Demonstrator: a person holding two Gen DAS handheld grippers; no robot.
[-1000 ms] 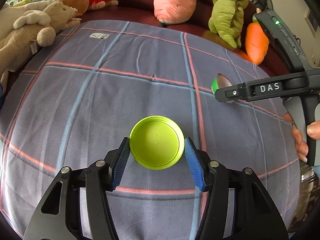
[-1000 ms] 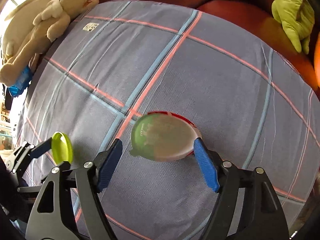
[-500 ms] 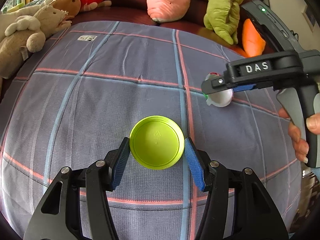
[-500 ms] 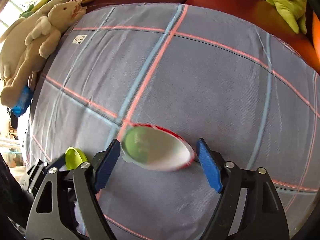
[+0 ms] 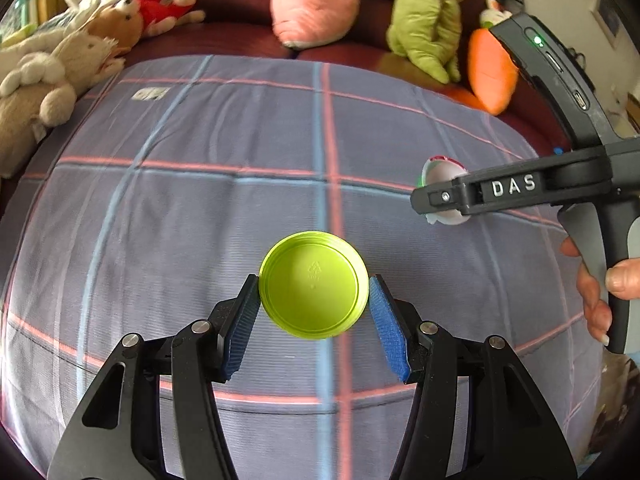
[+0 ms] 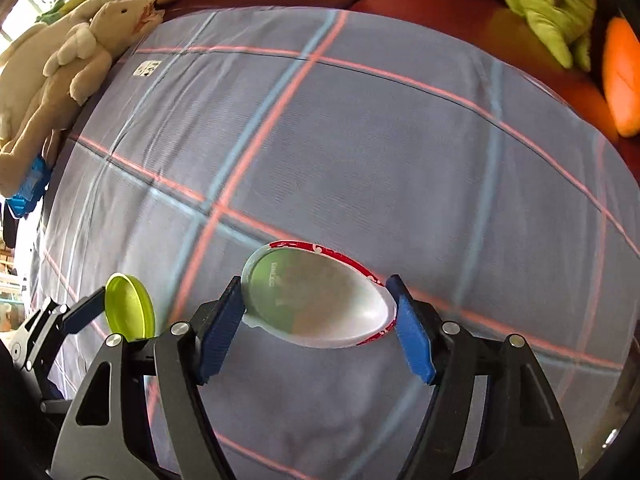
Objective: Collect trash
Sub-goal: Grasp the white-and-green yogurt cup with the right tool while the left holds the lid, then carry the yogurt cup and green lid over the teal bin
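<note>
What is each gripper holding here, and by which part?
Left gripper grips the green lid by opposite sides of its rim. Right gripper, jaws just closing, pinches the squashed white cup across its rim.

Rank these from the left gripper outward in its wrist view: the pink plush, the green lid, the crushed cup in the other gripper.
1. green lid, clamped between the left gripper pads.
2. crushed cup, up and to the right, in the right gripper.
3. pink plush, farthest, on the sofa past the checked cloth.
</note>
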